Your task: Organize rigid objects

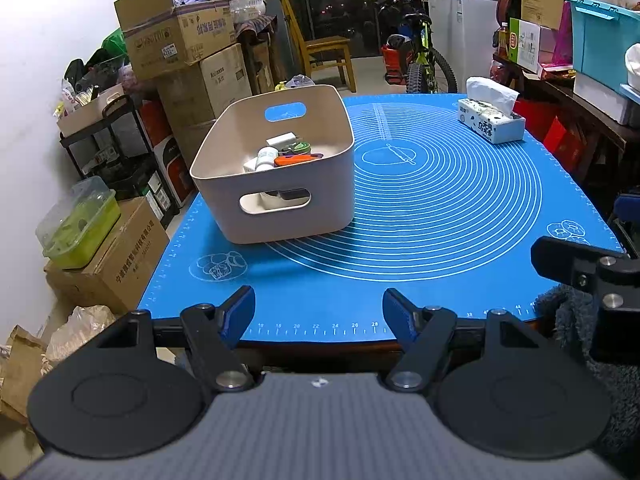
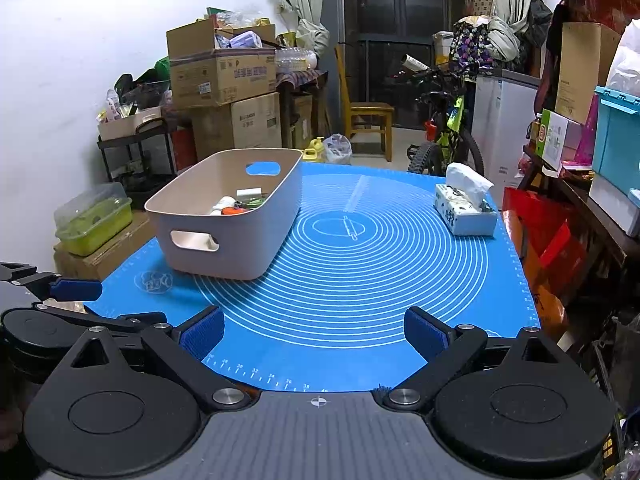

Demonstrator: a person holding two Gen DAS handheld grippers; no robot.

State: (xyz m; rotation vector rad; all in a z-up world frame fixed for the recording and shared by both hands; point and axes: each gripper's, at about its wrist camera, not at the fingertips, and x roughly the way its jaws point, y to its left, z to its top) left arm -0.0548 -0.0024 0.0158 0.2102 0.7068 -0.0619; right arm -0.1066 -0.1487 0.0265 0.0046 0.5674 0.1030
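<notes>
While both tools hang at the near edge, the scene reads so:
Counter (image 1: 400,344): its dark edge runs just under the left tool's fingertips, covered by the mat.
Mat (image 2: 360,280): blue, printed with white rings; it spreads ahead of both tools, bare between them and the bin.
Bin (image 1: 280,200): beige, with handle cut-outs; ahead and slightly left of the left tool, ahead and left of the right tool, well apart from both.
Tissue box (image 1: 491,122): far ahead and right of the left tool, on the mat's far right corner.
Left tool (image 1: 319,312): wide, nothing between its blue pads, hanging over the mat's near edge.
Right tool (image 2: 314,334): wide, holding nothing, just right of the left tool.
Small objects (image 1: 280,156): a white bottle, an orange piece, a green piece and a white block, all inside the bin.
</notes>
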